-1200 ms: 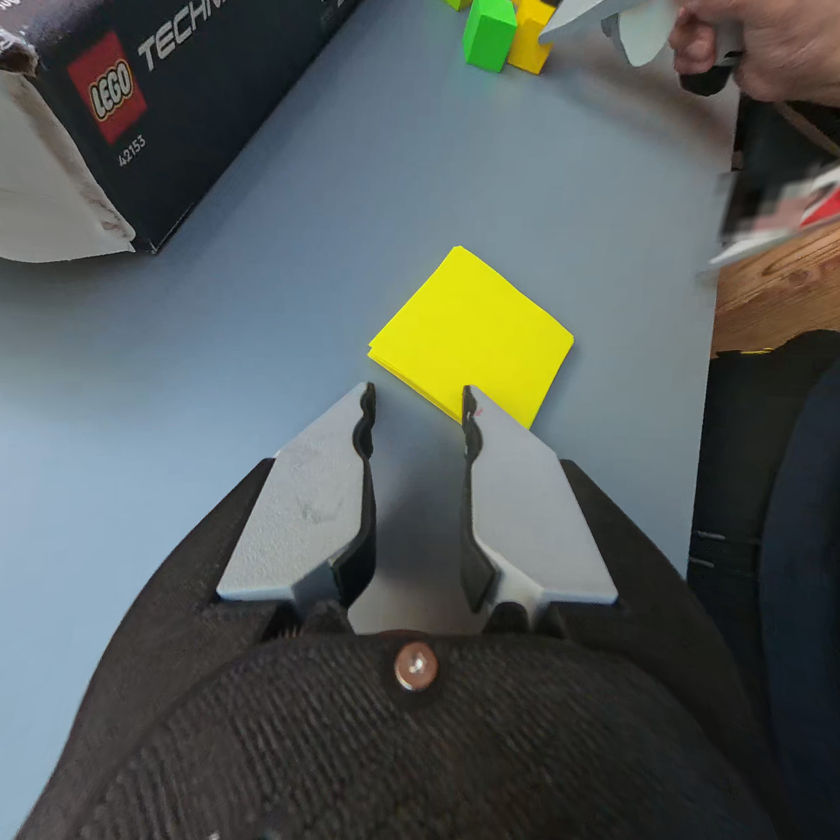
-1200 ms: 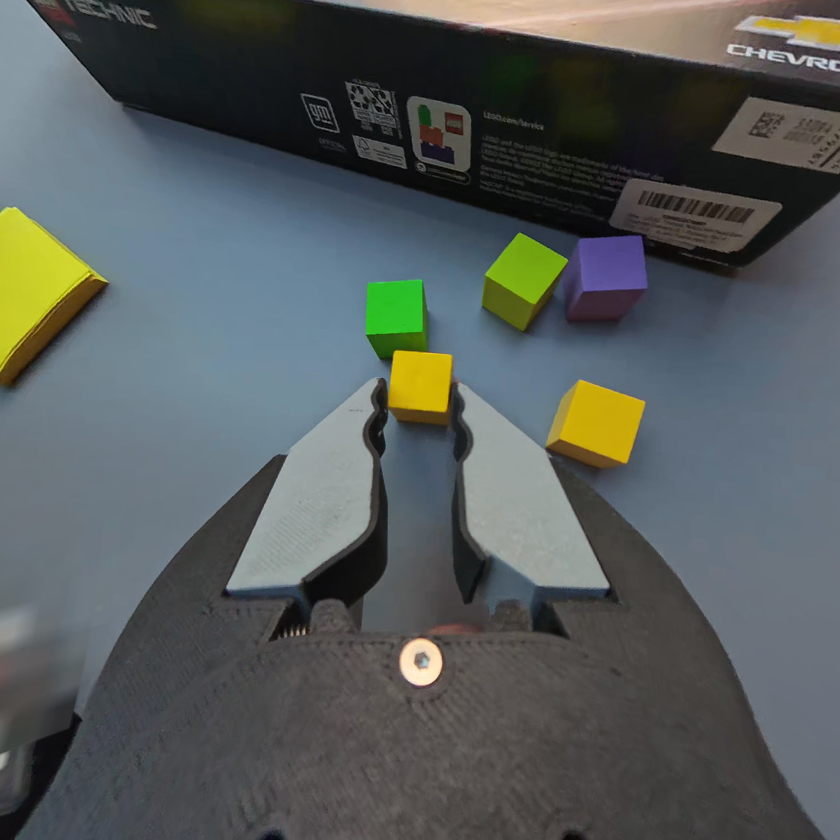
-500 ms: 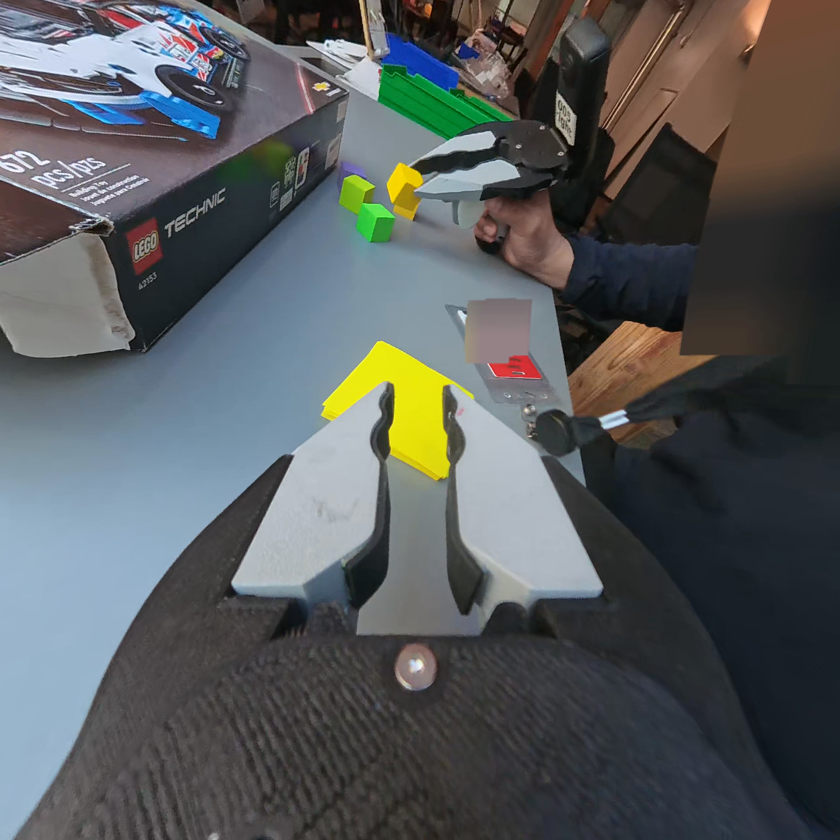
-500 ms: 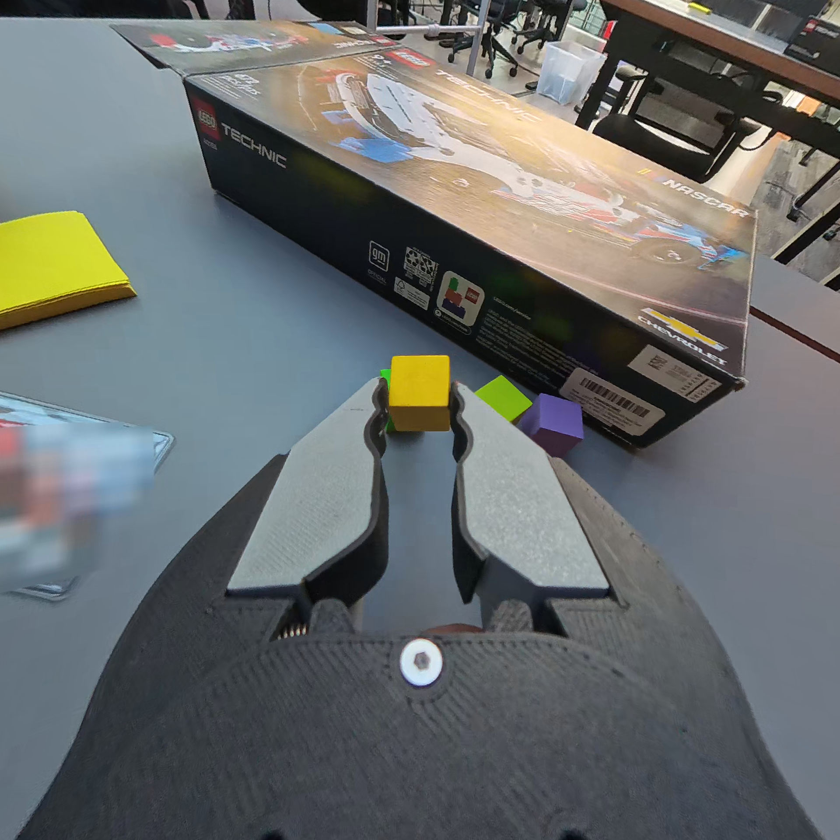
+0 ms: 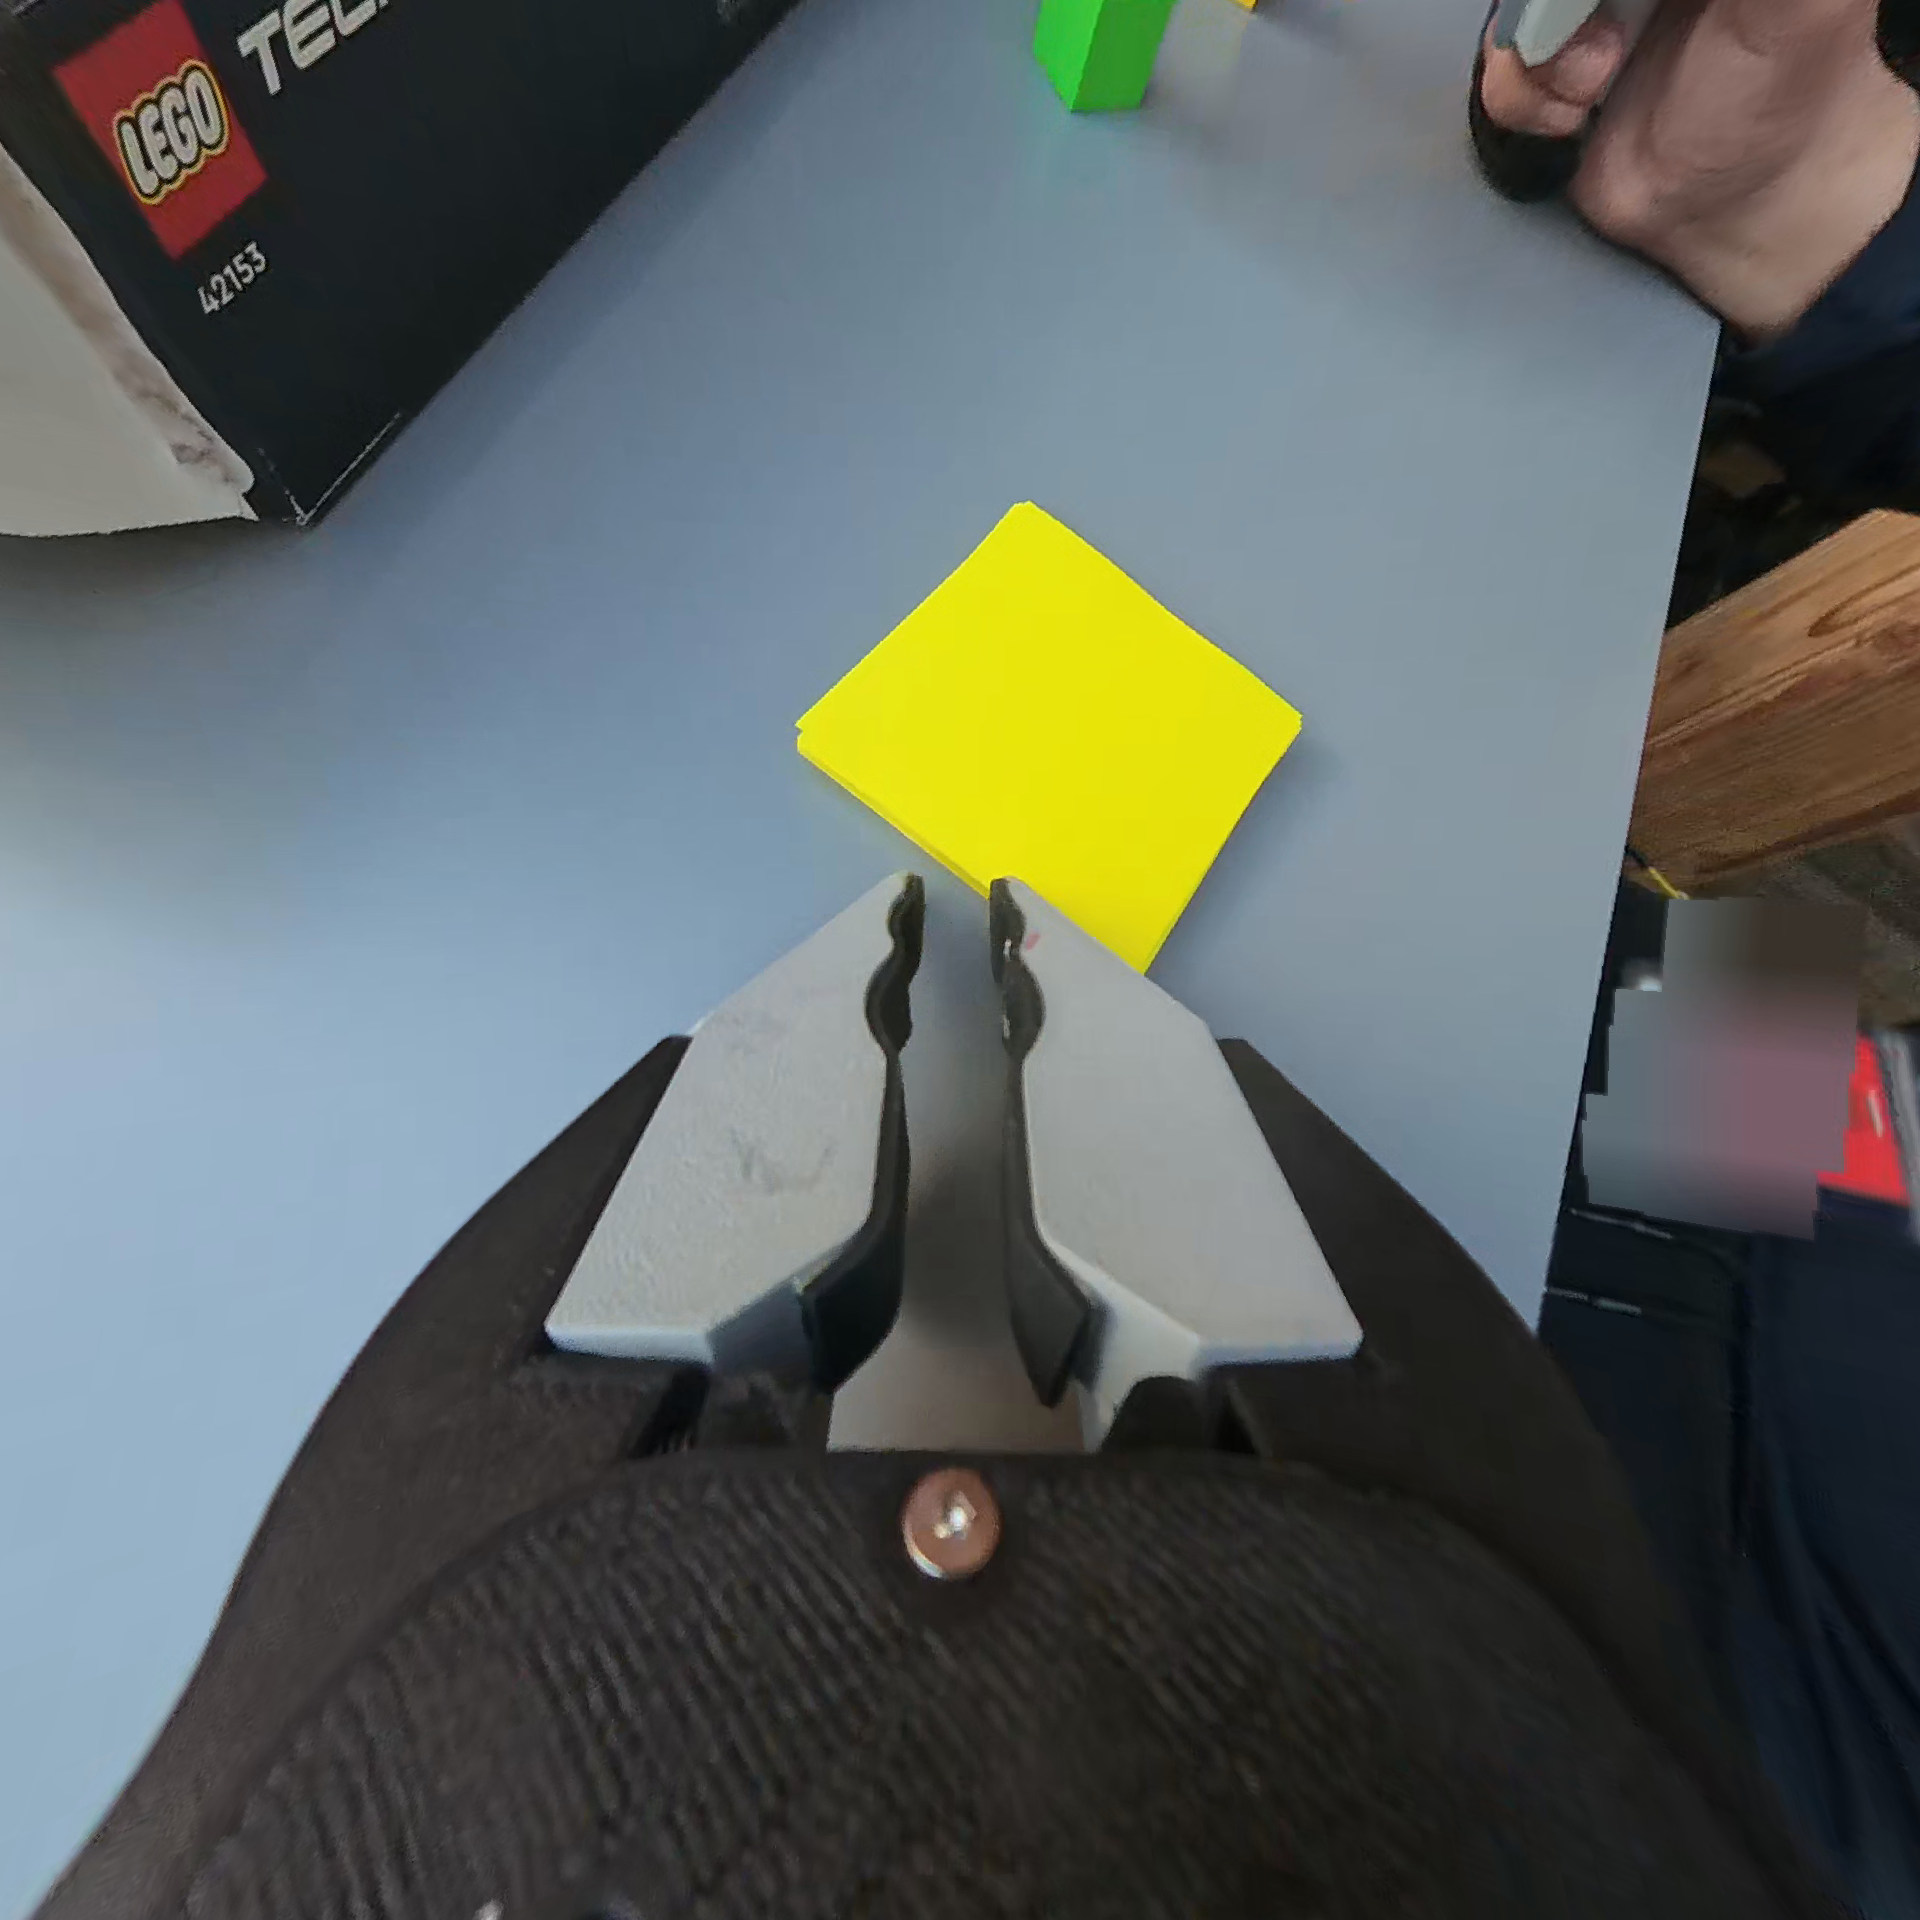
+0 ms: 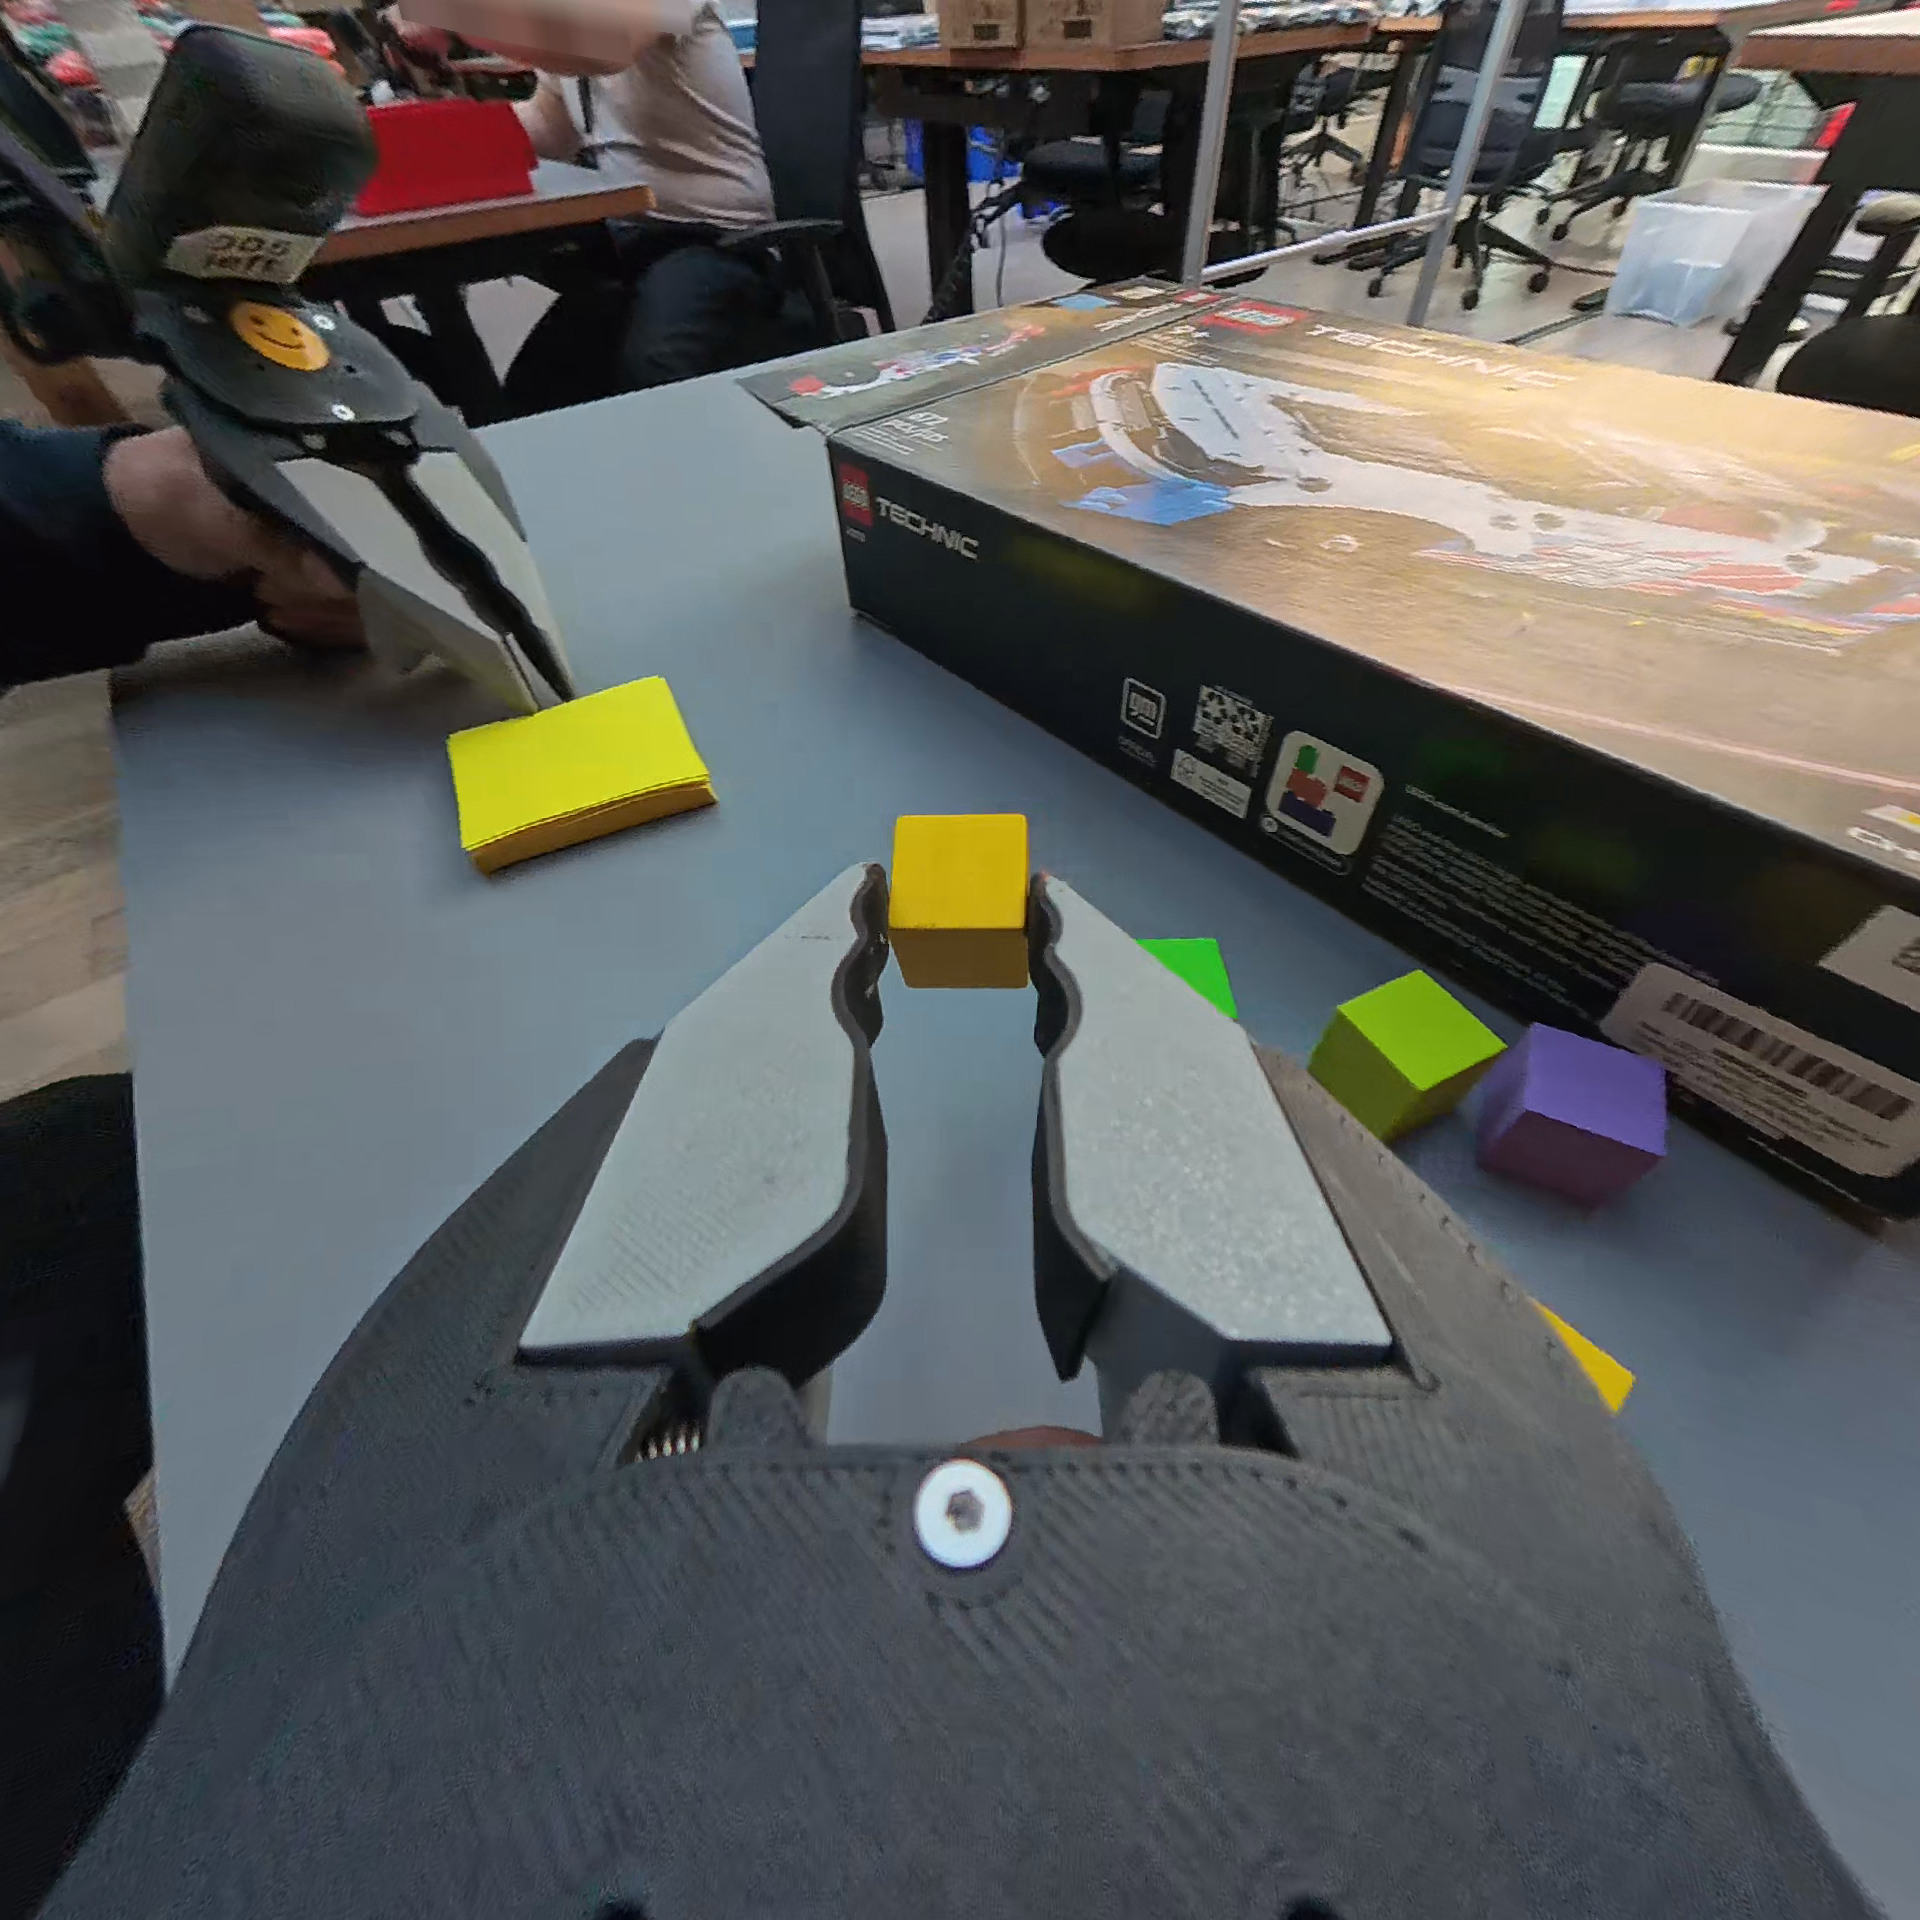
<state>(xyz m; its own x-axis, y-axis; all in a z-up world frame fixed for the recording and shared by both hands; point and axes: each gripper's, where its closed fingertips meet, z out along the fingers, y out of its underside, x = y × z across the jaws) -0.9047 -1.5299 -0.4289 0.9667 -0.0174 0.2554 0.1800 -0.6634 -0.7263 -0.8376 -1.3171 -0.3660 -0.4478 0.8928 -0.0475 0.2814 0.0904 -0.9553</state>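
Low centre of the right wrist view: right gripper (image 6: 959, 902) pinching a yellow cube (image 6: 958, 896), both dark pads pressed flat against its opposite sides, cube lifted clear of the grey table (image 6: 343, 1039). Just right of the right finger, half hidden behind it, a bright green cube (image 6: 1195, 971) on the table; farther right a lime cube (image 6: 1403, 1049), touching or almost touching a purple cube (image 6: 1574, 1107) near the right edge. Lower right, poking out from behind the gripper body, a corner of a second yellow cube (image 6: 1590, 1366). Behind the cubes, across the right half of the frame, a long dark cardboard box (image 6: 1351, 665) lying flat. Left of centre, a yellow pad of sticky notes (image 6: 577, 769) flat on the table. Upper left, left gripper (image 6: 540, 681) held in a hand (image 6: 218, 540), angled down, tips at the pad's far left corner; touching or just above it, cannot tell.

Centre of the left wrist view: left gripper (image 5: 954, 894) with fingers drawn close, a narrow slit open between them, only table showing through, nothing pinched. Tips at the near edge of the sticky notes (image 5: 1049, 727), the right tip overlapping that edge in the frame. Upper left, the box end (image 5: 343, 208). Top centre, the green cube (image 5: 1101, 52). Upper right, a hand (image 5: 1683, 156) at the table's edge. Right edge, a wooden piece (image 5: 1797, 717).
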